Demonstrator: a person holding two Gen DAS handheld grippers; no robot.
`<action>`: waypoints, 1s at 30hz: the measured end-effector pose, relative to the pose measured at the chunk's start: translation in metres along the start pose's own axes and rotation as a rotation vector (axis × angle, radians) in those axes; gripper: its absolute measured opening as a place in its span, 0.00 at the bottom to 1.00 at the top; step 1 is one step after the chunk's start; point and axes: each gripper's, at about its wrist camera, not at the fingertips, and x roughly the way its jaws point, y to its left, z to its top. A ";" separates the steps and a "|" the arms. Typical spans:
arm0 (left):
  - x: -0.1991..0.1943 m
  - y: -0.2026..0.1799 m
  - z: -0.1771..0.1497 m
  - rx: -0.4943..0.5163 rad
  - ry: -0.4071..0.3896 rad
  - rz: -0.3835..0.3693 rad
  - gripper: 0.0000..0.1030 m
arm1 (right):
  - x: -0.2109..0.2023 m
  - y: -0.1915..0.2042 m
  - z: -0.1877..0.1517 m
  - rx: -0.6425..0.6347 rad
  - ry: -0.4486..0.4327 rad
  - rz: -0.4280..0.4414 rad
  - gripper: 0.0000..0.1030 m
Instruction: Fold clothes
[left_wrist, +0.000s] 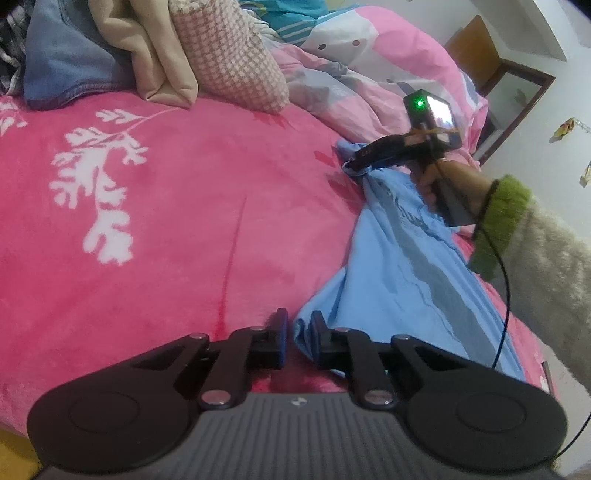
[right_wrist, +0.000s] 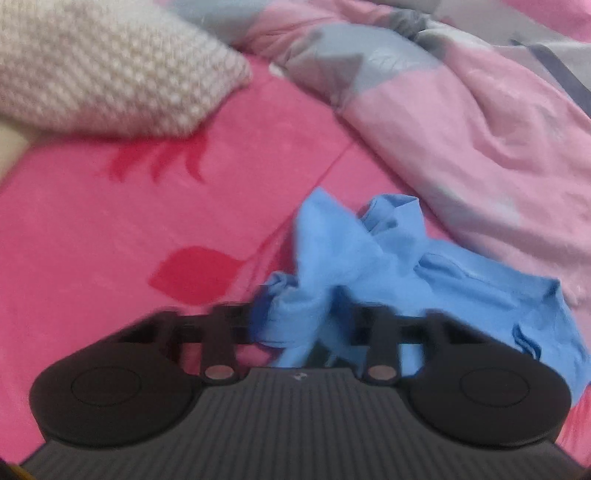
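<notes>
Both grippers stretch the blue shirt (left_wrist: 399, 258) over the bed (left_wrist: 166, 221): right gripper (left_wrist: 354, 162) clamps its far end, left gripper's (left_wrist: 297, 332) jaws gape at its near edge.

I see the shirt (left_wrist: 406, 266) lying on the blanket (left_wrist: 166, 221), right of centre. Behind it lies the quilt (left_wrist: 369, 85). A clothes pile (left_wrist: 147, 51) sits on the blanket's far left.
</notes>
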 end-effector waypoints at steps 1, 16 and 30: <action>0.000 0.002 0.000 -0.011 -0.001 -0.009 0.13 | -0.005 -0.003 0.001 0.004 -0.030 0.004 0.13; 0.000 0.004 0.001 -0.024 -0.010 -0.029 0.09 | -0.068 -0.210 -0.173 1.163 -0.403 0.513 0.14; 0.002 0.003 0.002 -0.026 -0.006 -0.023 0.10 | -0.099 -0.195 -0.154 0.876 -0.271 0.275 0.49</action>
